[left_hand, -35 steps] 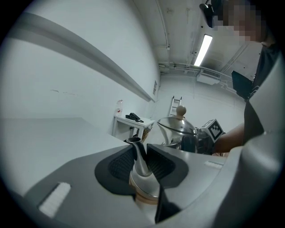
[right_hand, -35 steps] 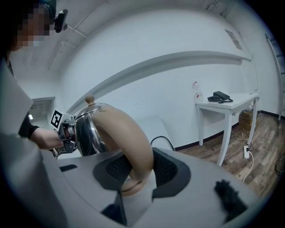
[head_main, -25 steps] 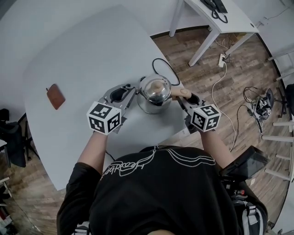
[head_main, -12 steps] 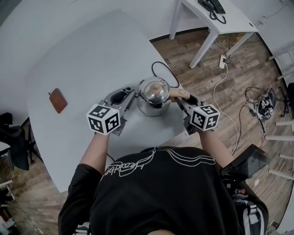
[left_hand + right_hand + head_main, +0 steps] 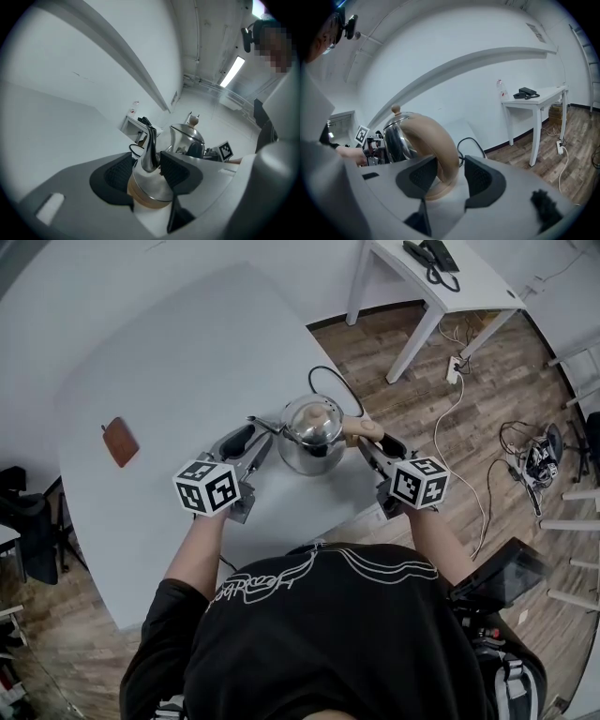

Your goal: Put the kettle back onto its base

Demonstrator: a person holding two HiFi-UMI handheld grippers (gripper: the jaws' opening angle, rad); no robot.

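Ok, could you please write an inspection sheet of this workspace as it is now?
Surface: white table.
Job's things: steel kettle upright on the table, tan band beneath it.
Clutter: small brown pouch, far left of the kettle.
Grippers: left gripper jaws opening, spout between them; right gripper jaws opening, handle between them.
Cables: black cable looped behind the kettle; white cable on the floor.
Surroundings: wooden floor, second white table.

We find both forearms (image 5: 197,545) extended forward, tilted slightly down. Left tongs (image 5: 152,161) are opening (kettle spout (image 5: 150,150) between the jaws, unclamped). Right tongs (image 5: 450,171) are opening likewise, with the handle (image 5: 440,145) loose between the jaws.
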